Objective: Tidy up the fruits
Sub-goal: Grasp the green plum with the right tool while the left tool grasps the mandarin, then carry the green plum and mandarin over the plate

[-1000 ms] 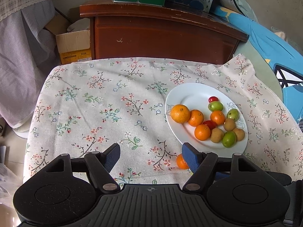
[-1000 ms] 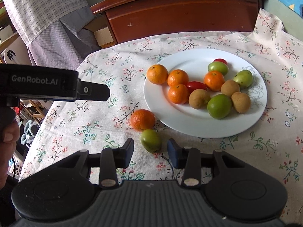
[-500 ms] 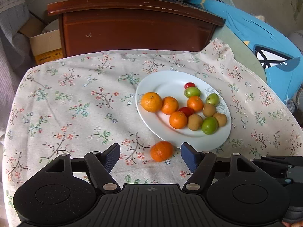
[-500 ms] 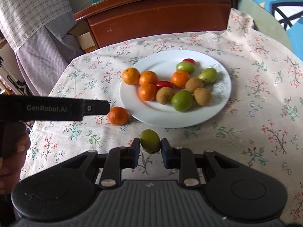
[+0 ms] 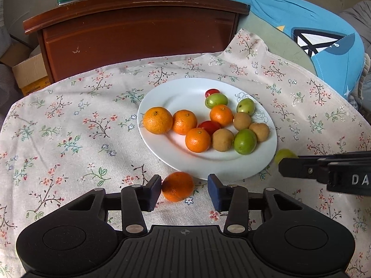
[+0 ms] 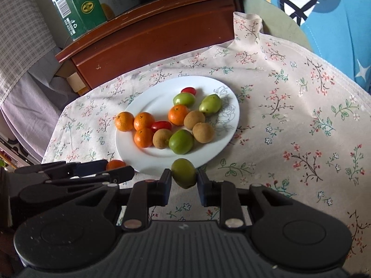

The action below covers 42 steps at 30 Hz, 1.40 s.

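Note:
A white plate [image 5: 176, 92] [image 6: 153, 162] on the floral tablecloth holds several oranges, green fruits, brown fruits and red tomatoes. A loose orange [image 5: 177, 186] lies on the cloth just in front of the plate, between the open fingers of my left gripper [image 5: 184, 193], close to the left pad. It also shows in the right wrist view [image 6: 115, 164]. My right gripper [image 6: 184, 178] is shut on a green fruit [image 6: 183, 173] and holds it above the cloth at the plate's near rim. That fruit shows in the left wrist view [image 5: 284, 155].
A dark wooden cabinet [image 5: 139, 32] stands behind the table with a green box [image 6: 74, 7] on top. A cardboard box [image 5: 30, 71] sits at the far left. A blue cushion [image 5: 324, 41] lies at the right. The right gripper's body [image 5: 324, 171] reaches in at the right.
My left gripper has moved forward and right, so the loose orange now sits between its fingers. My right gripper closed on the green fruit and lifted it toward the plate's rim.

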Tool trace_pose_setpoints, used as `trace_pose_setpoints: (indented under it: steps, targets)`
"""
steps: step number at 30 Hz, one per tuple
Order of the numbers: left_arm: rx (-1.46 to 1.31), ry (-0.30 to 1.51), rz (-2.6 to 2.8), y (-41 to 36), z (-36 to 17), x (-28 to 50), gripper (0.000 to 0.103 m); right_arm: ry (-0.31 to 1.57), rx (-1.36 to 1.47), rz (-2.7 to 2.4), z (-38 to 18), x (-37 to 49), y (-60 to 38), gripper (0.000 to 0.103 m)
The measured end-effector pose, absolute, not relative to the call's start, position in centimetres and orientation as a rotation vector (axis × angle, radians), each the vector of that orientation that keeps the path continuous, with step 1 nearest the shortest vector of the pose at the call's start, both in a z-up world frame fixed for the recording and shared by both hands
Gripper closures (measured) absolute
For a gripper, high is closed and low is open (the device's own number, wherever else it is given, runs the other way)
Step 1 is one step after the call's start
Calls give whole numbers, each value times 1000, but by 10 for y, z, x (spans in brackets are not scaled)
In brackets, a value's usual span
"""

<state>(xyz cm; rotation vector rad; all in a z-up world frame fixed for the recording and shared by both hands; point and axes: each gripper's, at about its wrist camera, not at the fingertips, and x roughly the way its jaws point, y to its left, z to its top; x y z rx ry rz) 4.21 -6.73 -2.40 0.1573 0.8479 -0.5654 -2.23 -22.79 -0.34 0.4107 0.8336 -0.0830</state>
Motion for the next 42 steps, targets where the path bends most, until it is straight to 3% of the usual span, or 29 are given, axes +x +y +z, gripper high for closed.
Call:
trace_pose_setpoints:
  steps: [2,10,21,42]
  targets:
    - [157,857,-556,-66,-27,44,74,830,438,-83,0,-21,-233,79]
    - [151,856,-555,-66,-24,44,75,808,427,-52,15,-11,-241,79]
    - [-4,729,-622,-68,23,65,75,719,459,21,31,21,-264,79]
    - [-49,740,-538,-79,0,119,74,735,623,56,-4,81,-258,77]
